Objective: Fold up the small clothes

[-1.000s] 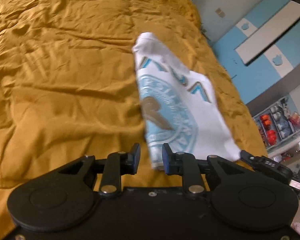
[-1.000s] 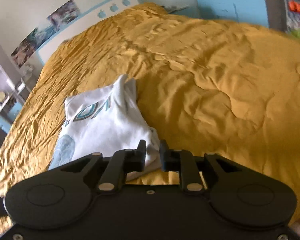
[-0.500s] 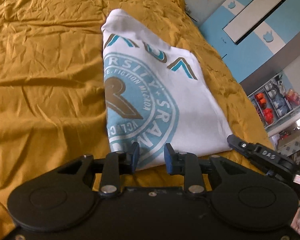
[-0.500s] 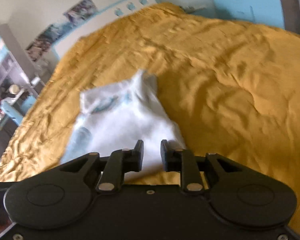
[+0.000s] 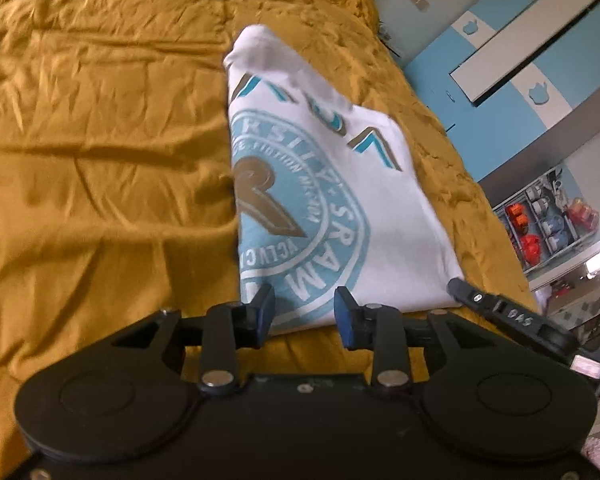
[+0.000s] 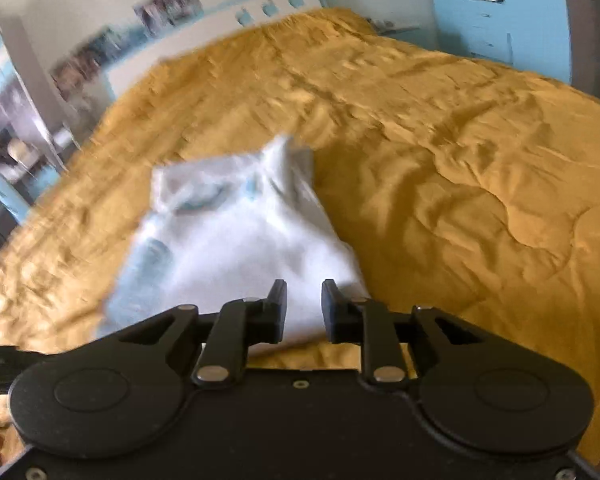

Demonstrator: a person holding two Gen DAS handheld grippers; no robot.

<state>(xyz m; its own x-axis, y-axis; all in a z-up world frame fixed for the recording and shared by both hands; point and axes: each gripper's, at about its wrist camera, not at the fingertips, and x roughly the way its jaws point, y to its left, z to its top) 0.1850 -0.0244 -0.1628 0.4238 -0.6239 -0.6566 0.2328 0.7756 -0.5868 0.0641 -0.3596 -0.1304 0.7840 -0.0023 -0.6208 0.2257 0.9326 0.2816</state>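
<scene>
A small white T-shirt [image 5: 332, 184] with a light-blue and brown round print lies folded lengthwise on the mustard-yellow bed cover [image 5: 100, 140]. My left gripper [image 5: 305, 312] is open at the shirt's near hem, the fingers spread on either side of the edge, holding nothing. The other gripper's tip [image 5: 500, 312] shows at the shirt's near right corner. In the right wrist view the shirt [image 6: 240, 248] is blurred; my right gripper [image 6: 303, 304] stands over its near edge with its fingers parted.
The bed cover [image 6: 460, 160] is wrinkled all around the shirt. A blue and white wardrobe [image 5: 520, 60] and a shelf with toys [image 5: 548, 220] stand beyond the bed's right side. A headboard and shelves [image 6: 20, 120] lie at the far end.
The shirt, hanging folded a second ago, has been laid flat on the bed. Both grippers have opened a little wider and drawn back towards the near hem.
</scene>
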